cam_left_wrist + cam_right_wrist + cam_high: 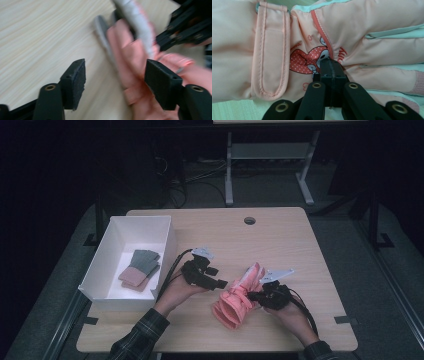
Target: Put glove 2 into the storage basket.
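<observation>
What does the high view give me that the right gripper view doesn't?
High view alone: the white rectangular box holding a grey-and-pink knitted glove, the round hole in the wooden tabletop, and the left gripper open beside the work. Right gripper view alone: the cartoon print with a red dotted bow and the wrist strap. Both: the padded pink glove, pinched by the right gripper.

A light wooden desk (295,237) with a round cable hole (249,220) at its far edge is seen. A white box (107,240) is set at its left, and pink gloves (235,305) lie right of centre, near
</observation>
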The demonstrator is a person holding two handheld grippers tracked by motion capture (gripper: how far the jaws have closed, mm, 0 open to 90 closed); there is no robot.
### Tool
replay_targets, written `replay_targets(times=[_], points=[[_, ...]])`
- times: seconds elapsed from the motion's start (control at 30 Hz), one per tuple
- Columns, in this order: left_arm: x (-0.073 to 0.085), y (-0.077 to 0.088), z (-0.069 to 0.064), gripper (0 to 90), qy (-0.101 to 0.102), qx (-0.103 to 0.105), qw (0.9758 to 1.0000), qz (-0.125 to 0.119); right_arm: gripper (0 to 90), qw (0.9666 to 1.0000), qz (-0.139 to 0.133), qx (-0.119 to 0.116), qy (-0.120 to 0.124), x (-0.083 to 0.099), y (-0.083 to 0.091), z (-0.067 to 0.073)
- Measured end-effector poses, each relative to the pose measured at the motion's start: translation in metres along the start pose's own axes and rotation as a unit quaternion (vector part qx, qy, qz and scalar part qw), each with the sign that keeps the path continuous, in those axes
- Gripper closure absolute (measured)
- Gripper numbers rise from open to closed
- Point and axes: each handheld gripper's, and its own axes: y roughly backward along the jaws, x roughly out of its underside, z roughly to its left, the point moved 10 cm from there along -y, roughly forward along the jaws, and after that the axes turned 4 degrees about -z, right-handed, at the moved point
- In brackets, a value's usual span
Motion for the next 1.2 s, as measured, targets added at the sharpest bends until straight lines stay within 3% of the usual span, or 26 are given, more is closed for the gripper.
replay_targets(times=[0.27,0.4,0.47,0.63,0.8,1.0,1.2], points=[[-0.019,-0.031,-0.015,20.7,0.001,0.035,0.9993,0.011,90.0,1.0,-0.002,0.003,0.002,0.0,0.0,0.0],[-0.008,-0.047,-0.016,16.3,0.009,0.045,0.998,0.043,90.0,1.0,-0.001,0.003,0.003,0.0,0.0,0.0],[-0.005,-0.052,-0.016,15.7,0.029,0.053,0.9974,0.04,90.0,1.0,-0.003,0.004,0.003,0.0,0.0,0.001],[0.002,-0.055,-0.015,14.7,0.04,0.064,0.9957,0.053,90.0,0.9999,-0.002,0.009,0.009,0.0,-0.001,0.002],[0.012,-0.063,-0.014,14.7,0.04,0.07,0.994,0.074,90.0,0.9998,-0.001,0.01,0.019,0.001,0.003,0.001],[0.015,-0.064,-0.013,14.6,0.042,0.077,0.9932,0.077,90.0,0.9996,0.003,0.018,0.02,0.005,0.016,-0.003],[0.021,-0.071,-0.017,14.8,0.05,0.093,0.9902,0.091,90.0,0.9994,0.016,0.024,0.021,0.012,0.009,-0.004]])
